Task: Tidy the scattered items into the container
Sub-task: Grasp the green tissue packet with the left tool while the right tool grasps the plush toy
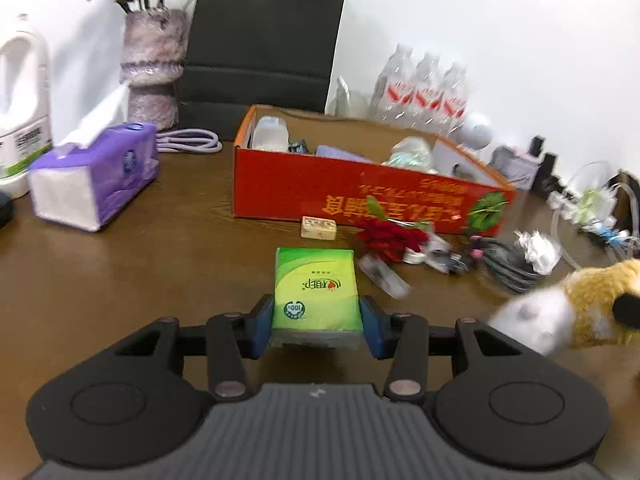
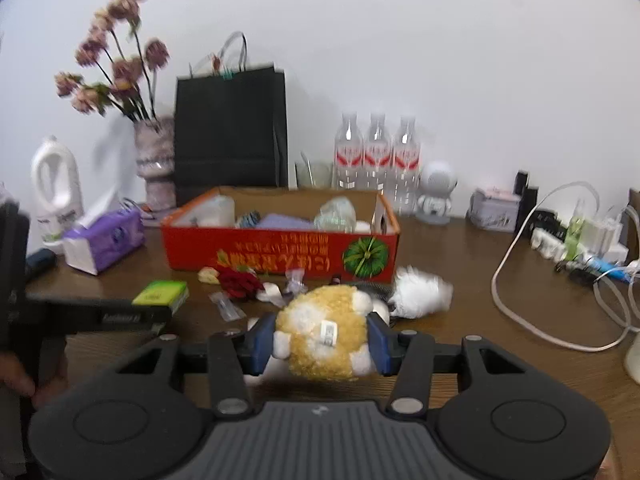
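Each tool (image 1: 318, 322) (image 2: 322, 344) is matte black with blue pads (image 1: 262, 326), silver pivot screws and a ribbed grey body.

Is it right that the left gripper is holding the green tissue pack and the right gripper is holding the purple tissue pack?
Not quite. The left gripper does hold the green tissue pack, but the right gripper is clamped on the yellow plush toy, as the right wrist view shows. The purple tissue pack sits untouched on the table.
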{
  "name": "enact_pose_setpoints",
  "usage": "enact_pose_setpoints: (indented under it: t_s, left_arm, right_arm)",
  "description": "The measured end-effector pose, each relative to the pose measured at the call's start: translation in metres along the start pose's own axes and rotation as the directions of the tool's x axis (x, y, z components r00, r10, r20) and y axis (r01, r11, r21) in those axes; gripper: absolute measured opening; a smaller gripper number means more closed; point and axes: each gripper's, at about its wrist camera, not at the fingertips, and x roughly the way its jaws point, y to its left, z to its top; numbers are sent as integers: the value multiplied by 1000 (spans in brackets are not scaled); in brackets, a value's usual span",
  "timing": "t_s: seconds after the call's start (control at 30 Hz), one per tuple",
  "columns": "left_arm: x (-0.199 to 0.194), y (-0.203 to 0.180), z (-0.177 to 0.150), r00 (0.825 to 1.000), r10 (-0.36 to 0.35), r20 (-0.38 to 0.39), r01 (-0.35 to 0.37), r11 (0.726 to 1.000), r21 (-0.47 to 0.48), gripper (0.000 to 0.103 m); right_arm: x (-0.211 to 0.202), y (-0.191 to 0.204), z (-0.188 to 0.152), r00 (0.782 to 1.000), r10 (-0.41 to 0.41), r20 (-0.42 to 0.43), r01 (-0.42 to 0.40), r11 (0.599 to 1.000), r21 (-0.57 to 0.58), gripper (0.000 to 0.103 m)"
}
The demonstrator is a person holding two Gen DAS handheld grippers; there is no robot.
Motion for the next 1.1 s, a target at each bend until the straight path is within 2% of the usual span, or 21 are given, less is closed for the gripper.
enact_pose_setpoints:
  t_s: [0.17, 0.2, 0.23, 0.27, 0.33, 0.43, 0.47, 0.53, 0.57, 0.63, 0.67, 0.73, 0.8, 0.9, 0.97, 1.03, 1.1]
  left_arm:
    - [-61, -8, -26, 999, -26, 26, 24, 999, 48, 46]
    - [-72, -11, -33, 999, -35, 25, 33, 997, 69, 46]
    - [-80, -13, -38, 999, -38, 23, 36, 996, 82, 47]
    - [-88, -14, -44, 999, -38, 24, 35, 996, 87, 47]
    - [-93, -15, -52, 999, -42, 13, 41, 995, 87, 47]
    - [-84, -14, -60, 999, -16, -28, 18, 997, 71, 47]
    - [-82, -13, -60, 999, -13, -32, 15, 998, 69, 47]
    - [-81, -13, -61, 1000, -12, -29, 15, 997, 81, 47]
    - [-81, -14, -62, 1000, -11, -26, 13, 996, 91, 47]
    - [-78, -14, -64, 999, -10, -36, 14, 995, 103, 47]
    - [-76, -14, -65, 999, -10, -43, 14, 994, 105, 48]
    - [-73, -14, -67, 999, -5, -53, 10, 995, 103, 48]
    - [-72, -13, -67, 999, -5, -50, 10, 995, 96, 48]
    - [-74, -14, -67, 999, -1, -44, 5, 995, 96, 48]
    - [-76, -14, -68, 999, -1, -45, 6, 995, 99, 49]
    - [-79, -16, -69, 999, -2, -44, 7, 994, 106, 51]
    - [-81, -16, -72, 999, -9, -44, 14, 994, 113, 62]
  right_arm:
    - [-40, 0, 10, 999, 25, 41, -26, 999, 21, 41]
    - [-46, 1, 13, 999, 30, 42, -32, 999, 28, 26]
    - [-51, 2, 16, 998, 32, 52, -33, 999, 29, 17]
    - [-55, 3, 18, 998, 23, 61, -25, 999, 22, 14]
    - [-50, 6, 17, 998, 18, 64, -19, 1000, 10, 14]
    - [-14, 4, 0, 998, 36, 52, -39, 998, 56, 19]
    - [1, 4, -7, 998, 45, 42, -47, 997, 66, 23]
    - [32, 8, -17, 998, 52, -18, -50, 997, 65, 23]
    - [39, 7, -20, 998, 67, -12, -66, 995, 80, 24]
    - [53, 11, -20, 994, 113, -12, -112, 991, 69, 41]
    - [56, 14, -16, 994, 107, -29, -106, 993, 56, 50]
    - [53, 19, -4, 992, 124, 3, -124, 991, 46, 54]
    - [44, 21, 11, 985, 163, 61, -165, 986, 26, 67]
    - [28, 17, 18, 989, 127, 74, -128, 992, 6, 70]
    - [12, 5, 9, 991, 118, 59, -119, 993, 13, 72]
    - [-12, -13, -10, 992, 114, 61, -115, 993, 18, 77]
    - [-34, -29, -32, 992, 116, 59, -116, 993, 0, 80]
